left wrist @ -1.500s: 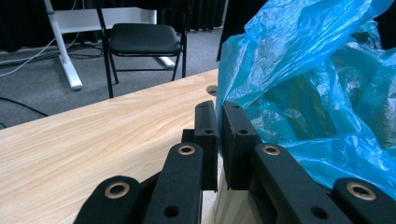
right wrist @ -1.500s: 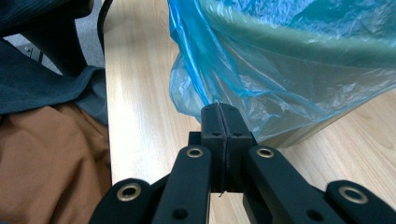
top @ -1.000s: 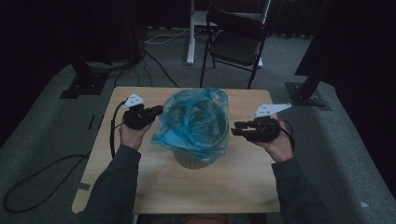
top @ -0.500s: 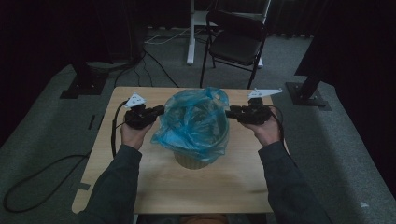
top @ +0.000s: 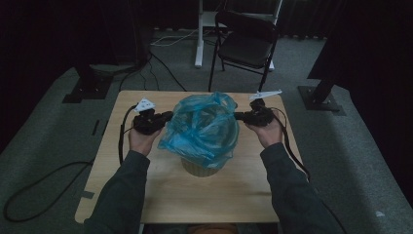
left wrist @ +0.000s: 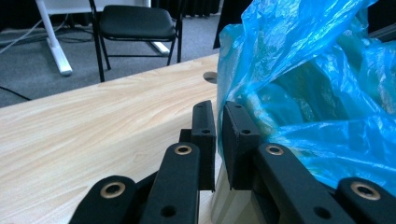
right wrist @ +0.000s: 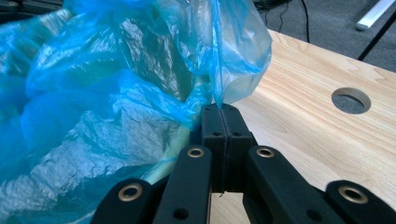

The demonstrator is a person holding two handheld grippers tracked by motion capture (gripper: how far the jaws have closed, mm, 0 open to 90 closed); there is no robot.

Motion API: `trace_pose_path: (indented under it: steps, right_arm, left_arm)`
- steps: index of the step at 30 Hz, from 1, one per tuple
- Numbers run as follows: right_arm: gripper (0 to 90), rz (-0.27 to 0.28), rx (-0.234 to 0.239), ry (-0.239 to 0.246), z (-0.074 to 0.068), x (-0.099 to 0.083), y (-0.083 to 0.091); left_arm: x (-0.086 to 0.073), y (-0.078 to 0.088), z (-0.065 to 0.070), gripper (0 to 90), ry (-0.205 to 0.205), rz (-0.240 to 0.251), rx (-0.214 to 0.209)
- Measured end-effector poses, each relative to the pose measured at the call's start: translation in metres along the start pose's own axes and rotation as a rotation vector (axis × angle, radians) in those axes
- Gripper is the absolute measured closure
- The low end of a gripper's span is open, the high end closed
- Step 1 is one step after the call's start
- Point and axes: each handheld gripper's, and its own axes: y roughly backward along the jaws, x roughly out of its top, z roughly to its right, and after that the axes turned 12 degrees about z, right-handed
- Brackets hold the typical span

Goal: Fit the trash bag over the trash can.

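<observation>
While a person's two hands reach in from the near edge, a crinkled translucent blue plastic bag [top: 203, 126] lines a pale round bin [top: 199, 167] at the middle of a light wooden table [top: 146, 195]. The left gripper [top: 164, 117] touches the bag's left edge, jaws narrowly parted. The right gripper [top: 238, 116] pinches the bag's right edge, jaws pressed together. A black folding chair [top: 246, 46] stands beyond the far edge

Bag [top: 202, 127] between grippers; chair [top: 246, 46] behind table [top: 156, 195]
</observation>
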Motion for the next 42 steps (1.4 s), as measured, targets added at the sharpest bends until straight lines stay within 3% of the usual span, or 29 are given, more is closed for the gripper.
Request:
trace_pose_path:
  steps: [5,9,10,11,13,16,21,29,32,35,42]
  right_arm:
    - [90.0,-0.003,0.059,-0.033,0.004,-0.008,0.005]
    - [90.0,-0.014,0.114,-0.037,0.002,-0.015,0.012]
    - [90.0,-0.020,0.129,-0.036,0.001,-0.017,0.014]
    - [90.0,-0.026,0.145,-0.029,0.000,-0.019,0.015]
    - [90.0,-0.034,0.149,-0.023,-0.002,-0.020,0.016]
    - [90.0,-0.046,0.158,-0.024,-0.003,-0.022,0.012]
    - [90.0,-0.133,0.186,0.013,-0.007,-0.028,0.004]
    - [90.0,-0.159,0.218,0.030,-0.009,-0.034,0.011]
    - [84.2,-0.132,0.194,0.040,-0.009,-0.033,0.016]
    - [77.5,-0.065,0.157,0.036,-0.005,-0.026,0.024]
    - [69.1,-0.014,0.120,0.036,-0.001,-0.024,0.030]
  left_arm:
    - [-0.003,0.002,-0.001,85.1,0.017,-0.002,-0.034]
    - [-0.010,0.007,0.001,85.8,0.006,-0.014,-0.131]
    - [-0.010,0.007,0.001,85.7,0.006,-0.014,-0.131]
    - [-0.014,0.007,0.002,85.7,-0.015,-0.029,-0.182]
    - [-0.015,0.006,0.004,85.5,-0.016,-0.035,-0.197]
    - [-0.015,0.003,0.004,85.4,-0.012,-0.036,-0.192]
    - [-0.016,0.004,0.004,84.5,-0.014,-0.053,-0.190]
    - [-0.022,0.012,0.004,82.4,-0.014,-0.048,-0.228]
    - [-0.021,0.016,0.002,79.8,-0.008,-0.036,-0.205]
    - [-0.017,0.020,-0.003,73.9,-0.004,-0.017,-0.176]
    - [-0.012,0.027,-0.013,67.5,0.035,0.019,-0.144]
